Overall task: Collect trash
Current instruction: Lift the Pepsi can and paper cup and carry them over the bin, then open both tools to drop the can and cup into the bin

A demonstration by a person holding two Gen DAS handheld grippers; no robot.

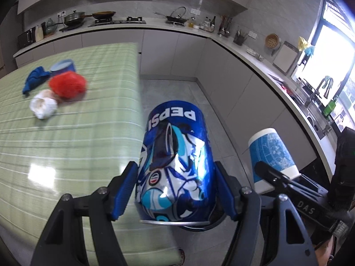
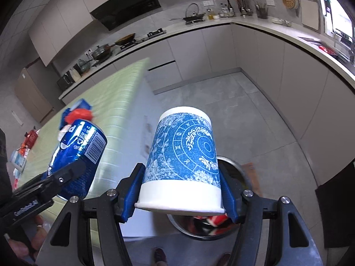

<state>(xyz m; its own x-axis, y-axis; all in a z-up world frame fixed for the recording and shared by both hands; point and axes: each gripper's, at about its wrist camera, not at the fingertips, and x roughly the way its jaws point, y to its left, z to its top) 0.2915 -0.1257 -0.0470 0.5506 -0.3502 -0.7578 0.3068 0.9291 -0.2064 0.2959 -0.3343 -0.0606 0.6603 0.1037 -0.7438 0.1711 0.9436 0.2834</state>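
My left gripper (image 1: 175,166) is shut on a blue Pepsi can (image 1: 175,155), pads on both its sides, base pointing away. It hangs past the table edge above a dark bin rim (image 1: 199,227). My right gripper (image 2: 180,169) is shut on a blue-patterned white paper cup (image 2: 184,153), its rim towards the camera. Below the cup is a round metal trash bin (image 2: 235,170) with red scraps (image 2: 213,219) inside. The cup (image 1: 273,155) shows at the right of the left wrist view. The can (image 2: 82,150) shows at the left of the right wrist view.
A green checked table (image 1: 66,144) carries a red crumpled wad (image 1: 67,84), white tissue (image 1: 43,107), a blue cloth (image 1: 33,79) and a blue cup (image 1: 63,65). Grey floor (image 2: 255,115) lies beyond, edged by kitchen counters (image 2: 288,35). A person's shoes (image 2: 159,255) are below.
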